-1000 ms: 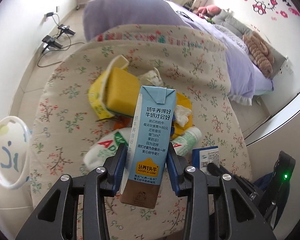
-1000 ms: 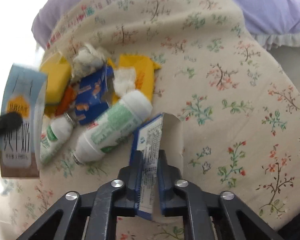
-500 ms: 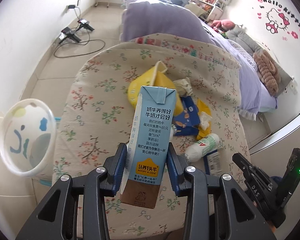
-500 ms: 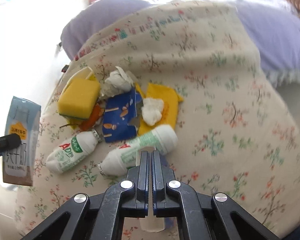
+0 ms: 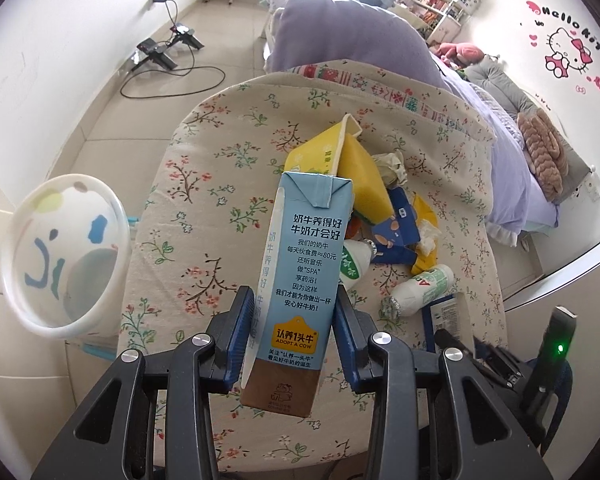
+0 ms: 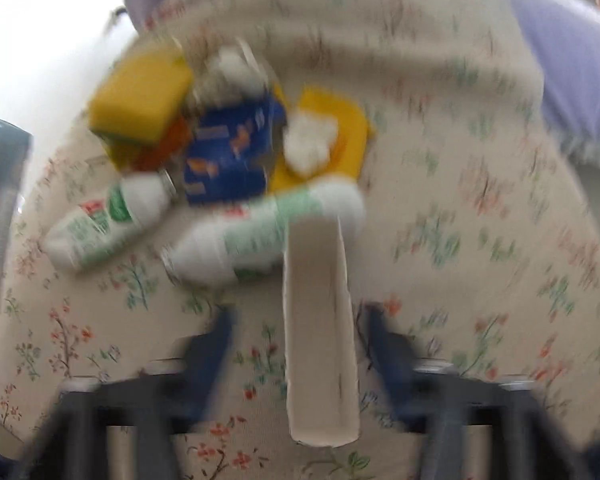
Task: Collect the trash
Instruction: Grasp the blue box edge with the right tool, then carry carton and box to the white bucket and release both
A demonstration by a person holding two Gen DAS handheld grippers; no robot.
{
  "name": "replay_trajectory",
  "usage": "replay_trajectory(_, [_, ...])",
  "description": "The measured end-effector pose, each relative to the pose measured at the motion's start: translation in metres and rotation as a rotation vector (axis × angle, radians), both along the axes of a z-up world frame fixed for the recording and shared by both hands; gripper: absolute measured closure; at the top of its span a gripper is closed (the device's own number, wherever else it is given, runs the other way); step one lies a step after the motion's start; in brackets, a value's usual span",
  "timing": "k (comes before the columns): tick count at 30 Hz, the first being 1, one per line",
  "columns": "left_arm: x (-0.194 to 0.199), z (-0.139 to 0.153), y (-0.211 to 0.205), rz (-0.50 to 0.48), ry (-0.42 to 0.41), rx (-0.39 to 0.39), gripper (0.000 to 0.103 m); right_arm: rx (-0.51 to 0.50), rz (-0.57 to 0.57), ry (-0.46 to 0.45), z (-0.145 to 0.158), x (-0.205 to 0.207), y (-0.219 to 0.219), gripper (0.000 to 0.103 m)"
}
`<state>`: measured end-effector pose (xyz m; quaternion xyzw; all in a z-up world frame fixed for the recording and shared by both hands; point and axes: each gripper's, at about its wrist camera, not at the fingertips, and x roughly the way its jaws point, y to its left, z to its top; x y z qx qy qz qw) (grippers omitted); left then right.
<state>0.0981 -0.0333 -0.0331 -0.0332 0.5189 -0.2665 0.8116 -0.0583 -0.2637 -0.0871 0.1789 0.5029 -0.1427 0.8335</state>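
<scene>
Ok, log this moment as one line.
left gripper: shut on milk carton | right gripper: open, blurred, flat box between fingers | bin: beside table

left tongs [image 5: 290,340] clamp a milk carton [image 5: 300,280]; right tongs [image 6: 300,336] blurred, fingers spread wide.

**My two grippers, seen up close**

My left gripper [image 5: 290,334] is built of matte black plastic arms with triangular cut-outs, joined by round silver screw heads. Its two fingers [image 5: 236,340] carry blue ribbed pads on their inner faces. Past its right side, my right gripper [image 5: 500,364] shows as a black body printed with small white lettering, and beside it stands a dark upright unit with one green light glowing. In its own blurred wrist view, my right gripper [image 6: 296,344] shows the same black frame, silver screw heads and blue fingers [image 6: 216,344]; finer detail is lost to blur.
</scene>
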Motion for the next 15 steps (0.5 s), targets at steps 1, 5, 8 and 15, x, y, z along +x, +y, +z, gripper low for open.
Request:
replay_trajectory(1, [0.0, 0.0, 0.001, 0.003, 0.001, -0.002, 0.062, 0.023, -0.017, 0.003, -0.002, -0.001, -0.005, 0.074])
replay_trajectory(5, [0.001, -0.002, 0.003, 0.007, 0.006, 0.001, 0.062, -0.001, -0.037, -0.033, 0.009, -0.006, -0.011, 0.082])
replay_trajectory(8, [0.002, -0.002, 0.006, 0.011, 0.008, 0.0, 0.062, -0.002, -0.027, -0.068, 0.018, -0.007, -0.009, 0.085])
replay_trajectory(15, [0.007, -0.002, 0.015, 0.043, 0.002, 0.028, 0.062, -0.021, -0.029, -0.131, 0.041, -0.005, -0.005, 0.085])
